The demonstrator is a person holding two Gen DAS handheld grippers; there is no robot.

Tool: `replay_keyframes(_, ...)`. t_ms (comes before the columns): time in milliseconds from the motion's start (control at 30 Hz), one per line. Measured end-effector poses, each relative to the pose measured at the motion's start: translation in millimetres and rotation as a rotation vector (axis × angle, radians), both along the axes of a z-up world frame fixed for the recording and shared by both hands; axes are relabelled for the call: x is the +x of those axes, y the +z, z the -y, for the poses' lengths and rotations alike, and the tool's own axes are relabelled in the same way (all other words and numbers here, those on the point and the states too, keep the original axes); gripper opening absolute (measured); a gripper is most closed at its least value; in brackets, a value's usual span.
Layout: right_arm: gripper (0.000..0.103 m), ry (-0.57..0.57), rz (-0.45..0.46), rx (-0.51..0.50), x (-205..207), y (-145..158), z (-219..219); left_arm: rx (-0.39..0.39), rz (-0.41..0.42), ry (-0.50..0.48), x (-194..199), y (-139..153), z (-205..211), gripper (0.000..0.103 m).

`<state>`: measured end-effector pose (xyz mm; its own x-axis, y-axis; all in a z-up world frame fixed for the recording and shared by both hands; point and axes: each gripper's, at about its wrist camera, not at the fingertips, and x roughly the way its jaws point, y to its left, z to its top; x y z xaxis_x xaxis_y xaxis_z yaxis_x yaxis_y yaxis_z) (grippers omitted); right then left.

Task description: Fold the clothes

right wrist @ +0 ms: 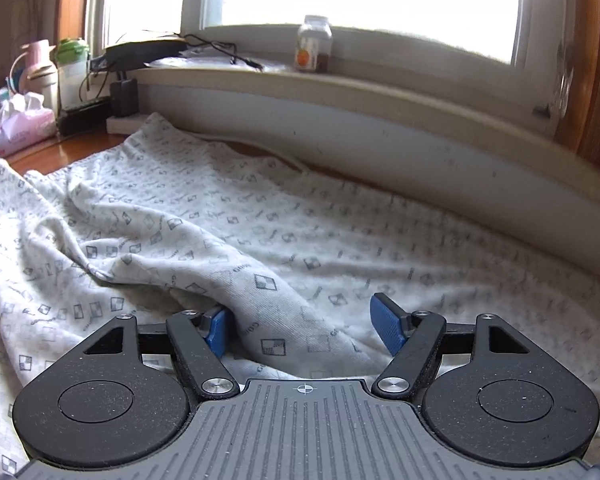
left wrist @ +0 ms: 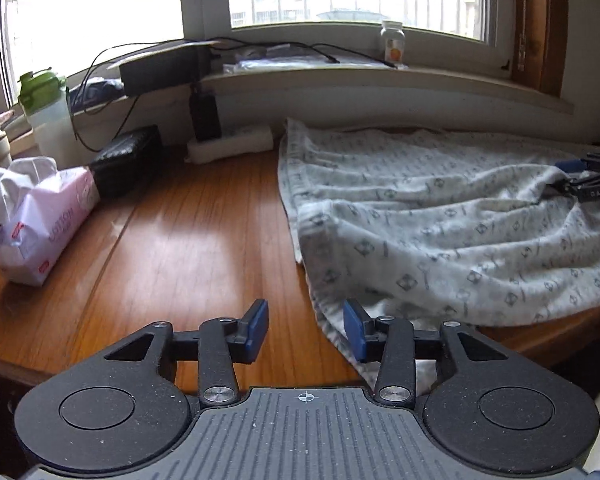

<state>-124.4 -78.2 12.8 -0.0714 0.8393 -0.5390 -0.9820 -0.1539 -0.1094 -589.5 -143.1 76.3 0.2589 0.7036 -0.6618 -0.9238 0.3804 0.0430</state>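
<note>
At lower centre of the right wrist view, a raised ridge of the patterned garment point(right wrist: 228, 240) is straddled by the right gripper point(right wrist: 304, 326), jaws apart, released. The left gripper point(left wrist: 306, 330) is held open beside the hem. The ridge should be pinched fully, then lifted evenly. The garment's long axis is judged left-right along the sill, on the wooden table point(left wrist: 188, 248).

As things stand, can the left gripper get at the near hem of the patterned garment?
Probably yes: the left gripper has open jaws, and the garment hem lies just beside its right pad, nothing between.
</note>
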Motion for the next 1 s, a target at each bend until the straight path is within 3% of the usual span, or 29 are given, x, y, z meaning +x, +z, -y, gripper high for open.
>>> replay_keyframes(233,0.069,0.149,0.014,0.037,-43.3,23.9,37.7,-0.08,0.088,-0.092,8.2,-4.5,26.1,0.047)
replay_keyframes(300,0.067,0.212,0.005,0.013,-56.3,24.6,51.5,-0.079,0.085,-0.098,8.6,-2.8,31.9,0.057)
replay_keyframes(333,0.06,0.24,-0.004,-0.002,-61.9,24.1,57.2,-0.076,0.08,-0.097,7.9,-1.5,34.6,0.058)
replay_keyframes(467,0.052,0.328,-0.015,-0.056,-82.8,20.2,75.5,-0.094,0.109,-0.092,6.2,-1.6,41.7,0.058)
replay_keyframes(533,0.04,0.375,-0.016,-0.067,-94.6,18.5,83.5,-0.107,0.118,-0.1,10.2,-5.4,43.9,0.058)
replay_keyframes(633,0.034,0.443,-0.008,-0.079,-110.6,17.2,91.5,-0.12,0.105,-0.122,23.6,-14.8,46.1,0.058)
replay_keyframes(867,0.032,0.511,0.024,-0.118,-124.4,10.2,99.5,-0.096,0.041,-0.139,37.9,-24.5,45.2,0.044)
replay_keyframes(1000,0.033,0.516,0.057,-0.127,-125.8,5.9,101.3,-0.081,0.035,-0.133,34.5,-22.9,41.6,0.026)
